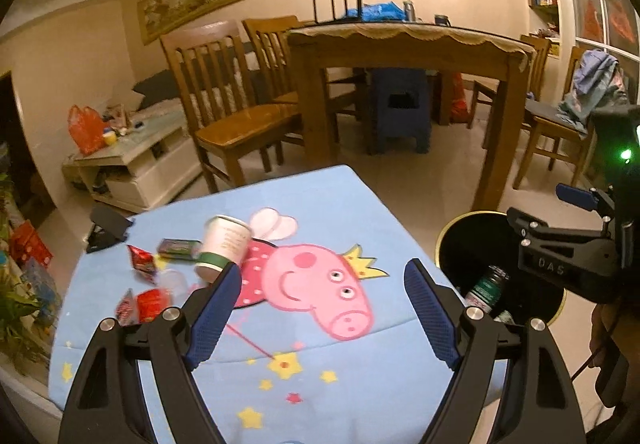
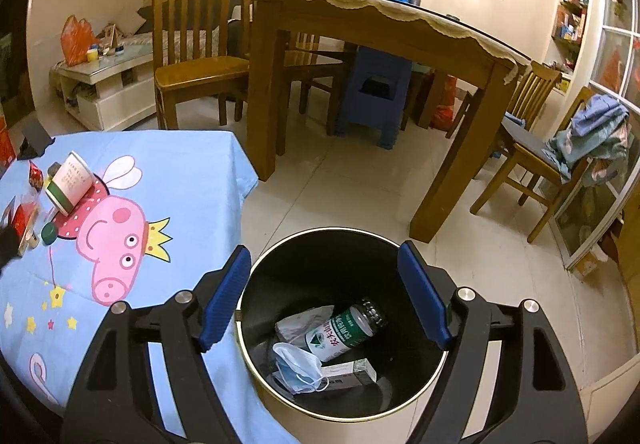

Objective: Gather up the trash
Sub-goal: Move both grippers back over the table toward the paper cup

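My left gripper (image 1: 323, 280) is open and empty above the blue cartoon tablecloth (image 1: 340, 376). A white paper cup with a green band (image 1: 224, 246) lies tipped just beyond its left finger. Red wrappers (image 1: 150, 304) and a small dark box (image 1: 178, 247) lie left of the cup. My right gripper (image 2: 324, 264) is open and empty over the black trash bin (image 2: 416, 392). The bin holds a green-labelled bottle (image 2: 346, 332), a blue face mask (image 2: 298, 366), a small carton (image 2: 352, 372) and white paper. The cup (image 2: 72, 181) and a green cap (image 2: 49, 232) show at the right wrist view's left.
The bin (image 1: 452, 240) stands on the floor by the table's right edge. Behind are a wooden dining table (image 1: 400, 43), wooden chairs (image 1: 224, 99), a blue stool (image 1: 400, 107) and a low white cabinet (image 1: 132, 159). A black phone stand (image 1: 106, 226) sits at the table's far left corner.
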Tool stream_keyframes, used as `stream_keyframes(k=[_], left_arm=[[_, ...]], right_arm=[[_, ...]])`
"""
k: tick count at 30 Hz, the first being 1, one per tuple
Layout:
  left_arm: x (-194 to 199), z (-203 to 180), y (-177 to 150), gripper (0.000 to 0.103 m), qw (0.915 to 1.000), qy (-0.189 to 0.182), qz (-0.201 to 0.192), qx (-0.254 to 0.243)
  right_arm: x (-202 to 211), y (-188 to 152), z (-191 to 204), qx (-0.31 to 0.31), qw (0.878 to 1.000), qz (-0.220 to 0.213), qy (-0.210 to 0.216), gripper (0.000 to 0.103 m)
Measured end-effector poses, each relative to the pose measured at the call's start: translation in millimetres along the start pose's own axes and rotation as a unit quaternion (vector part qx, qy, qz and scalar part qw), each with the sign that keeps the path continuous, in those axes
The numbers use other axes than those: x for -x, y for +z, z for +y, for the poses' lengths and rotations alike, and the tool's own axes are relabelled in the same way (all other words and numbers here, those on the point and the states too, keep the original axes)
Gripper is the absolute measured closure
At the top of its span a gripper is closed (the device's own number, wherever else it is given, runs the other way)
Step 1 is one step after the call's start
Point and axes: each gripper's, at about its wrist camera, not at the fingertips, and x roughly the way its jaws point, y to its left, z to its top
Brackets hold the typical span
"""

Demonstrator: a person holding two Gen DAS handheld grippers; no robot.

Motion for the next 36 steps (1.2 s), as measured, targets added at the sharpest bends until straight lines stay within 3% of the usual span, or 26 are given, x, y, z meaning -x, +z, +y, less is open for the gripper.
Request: stream_keyframes(k=[11,17,25,36], left_arm=[[34,37,4,0.017,0.9978,0.026,-0.059,0.018],[49,66,5,0.017,0.9958,0.024,-0.077,0.042],[85,130,5,0.008,0.9854,0.06,-0.122,0.102],[86,208,-9,0.008,0.9751,0.096,-0.113,0.165]], right_arm=[[16,13,43,0.027,0.999,-0.037,0.018,0.027],[24,15,85,0.07,0.996,-0.051,0.027,0.025],[22,9,127,0.105,0.992,-0.051,0.046,0.024],[11,-6,169,0.128,0.988,-0.03,0.082,0.023]])
